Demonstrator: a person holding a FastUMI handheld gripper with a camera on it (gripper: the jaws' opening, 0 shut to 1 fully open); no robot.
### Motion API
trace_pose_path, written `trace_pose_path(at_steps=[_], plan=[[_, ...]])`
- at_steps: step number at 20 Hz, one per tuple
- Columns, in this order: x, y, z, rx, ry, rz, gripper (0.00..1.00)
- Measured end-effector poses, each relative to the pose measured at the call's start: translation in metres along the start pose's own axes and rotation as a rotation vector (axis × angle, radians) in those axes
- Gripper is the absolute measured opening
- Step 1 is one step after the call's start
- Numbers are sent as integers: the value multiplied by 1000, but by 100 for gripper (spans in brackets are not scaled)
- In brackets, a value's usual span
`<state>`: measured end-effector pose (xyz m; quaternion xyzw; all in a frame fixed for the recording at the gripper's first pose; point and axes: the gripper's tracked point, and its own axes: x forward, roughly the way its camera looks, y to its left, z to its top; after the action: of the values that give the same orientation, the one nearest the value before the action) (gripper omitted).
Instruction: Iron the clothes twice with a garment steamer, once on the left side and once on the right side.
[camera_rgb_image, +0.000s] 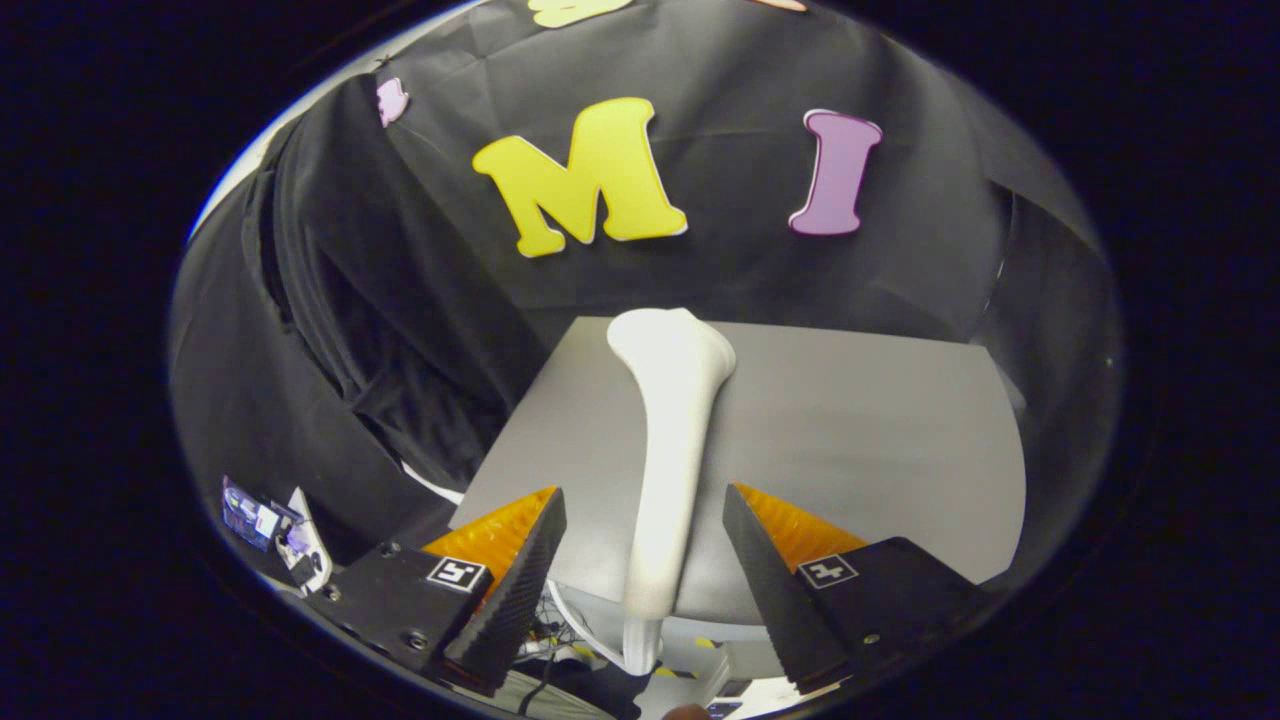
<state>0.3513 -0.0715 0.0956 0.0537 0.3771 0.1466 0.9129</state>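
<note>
The steamer (668, 440) lies on the grey table (880, 440), its handle running back between the fingers of the gripper (645, 560), which stand spread with a gap on each side of it, not yet gripping. The black garment (380, 330) hangs left of the table, well apart from the steamer. Judging by this, neither pass has begun: grasping, the left stroke and the right stroke all remain.

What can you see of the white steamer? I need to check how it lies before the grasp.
The steamer is white, smooth and plastic-looking, one long piece: a slim handle that widens into a flared head at the far end. It lies lengthwise on the grey table, head pointing away toward the black cloth wall, handle end overhanging the near edge, where a white cord seems to drop from it. The handle sits between the fingers of the gripper, which stand open with a gap on each side, not touching it.
</note>
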Motion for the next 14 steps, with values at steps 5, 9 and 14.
trace_pose_path(at_steps=[5, 9, 14], plan=[[26, -3, -5, 22, 139, 13, 96], [32, -3, -12, 54, 209, 17, 83], [44, -6, -18, 88, 278, -39, 64]])
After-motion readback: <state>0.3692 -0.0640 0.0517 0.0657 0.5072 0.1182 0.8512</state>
